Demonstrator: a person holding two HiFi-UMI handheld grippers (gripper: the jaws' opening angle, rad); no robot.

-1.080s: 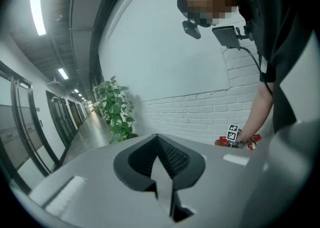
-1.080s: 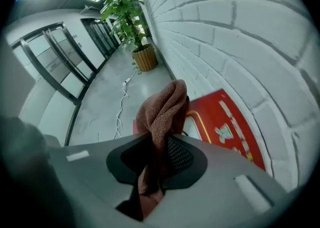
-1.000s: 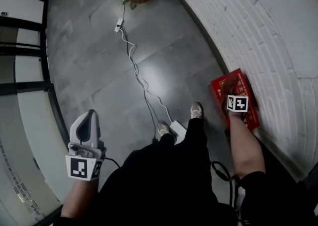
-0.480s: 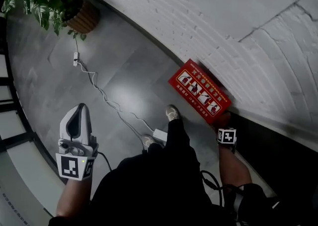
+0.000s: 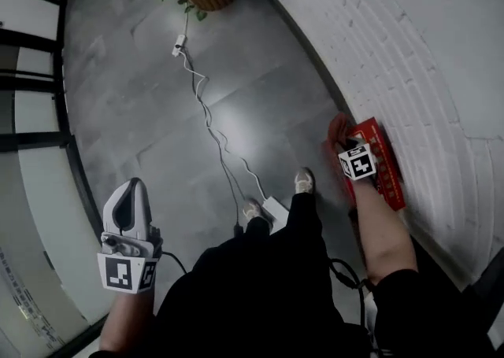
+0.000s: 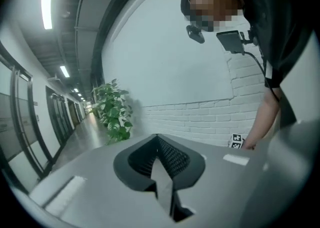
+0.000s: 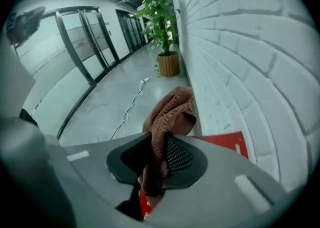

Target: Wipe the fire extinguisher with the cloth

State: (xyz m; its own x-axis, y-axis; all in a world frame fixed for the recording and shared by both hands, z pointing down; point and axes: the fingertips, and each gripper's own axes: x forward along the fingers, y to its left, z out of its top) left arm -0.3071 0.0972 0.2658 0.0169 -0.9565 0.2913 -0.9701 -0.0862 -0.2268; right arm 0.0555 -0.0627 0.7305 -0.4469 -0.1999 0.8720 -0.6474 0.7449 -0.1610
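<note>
Brown cloth, pinched in the right gripper, has slid across the red extinguisher box, so wiping is underway. The left gripper is closed and empty.

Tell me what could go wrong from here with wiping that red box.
1. The cloth is only pinched as a bunched fold in the right gripper. Dragging it over the red box may pull it free.
2. The cable runs right up to the shoes, so a step could snag it.
3. The box sits against the brick wall, and the gripper may scrape it.
</note>
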